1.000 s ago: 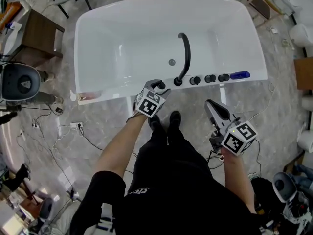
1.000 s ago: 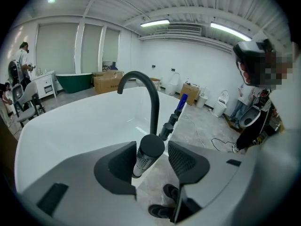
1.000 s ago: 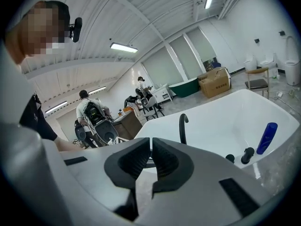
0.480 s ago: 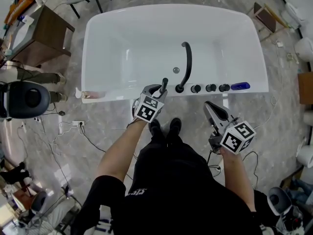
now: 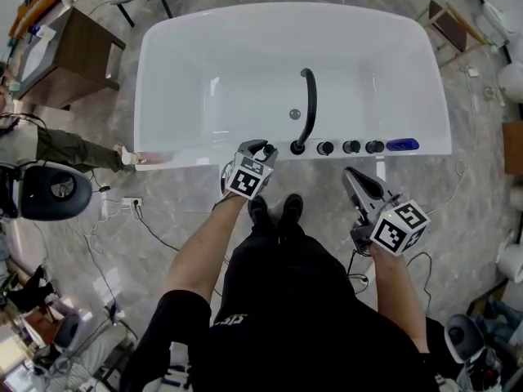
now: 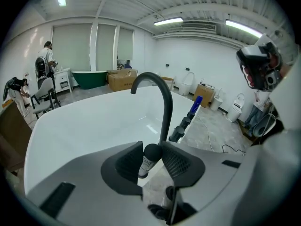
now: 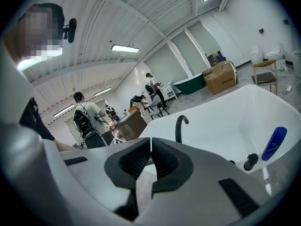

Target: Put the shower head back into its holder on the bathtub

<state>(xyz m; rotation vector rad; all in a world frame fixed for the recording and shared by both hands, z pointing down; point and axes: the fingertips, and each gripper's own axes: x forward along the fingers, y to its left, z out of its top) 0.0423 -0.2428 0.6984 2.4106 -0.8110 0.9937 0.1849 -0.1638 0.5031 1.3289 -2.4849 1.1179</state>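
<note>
At the bathtub rim, the left tool, its jaws just closing, clamps the black shower head just left of the faucet. Best lowered upright and slowly. The right tool hangs pinched shut, empty. The holder is hidden beneath the left tool.

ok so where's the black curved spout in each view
Head view: the black curved spout is just above centre, arching away from the viewer.
Left gripper view: the spout is at centre, tall and close.
Right gripper view: the spout is small, just right of centre.
Shared landmark: the blue bottle on the bathtub rim, right of the spout in all three.
</note>
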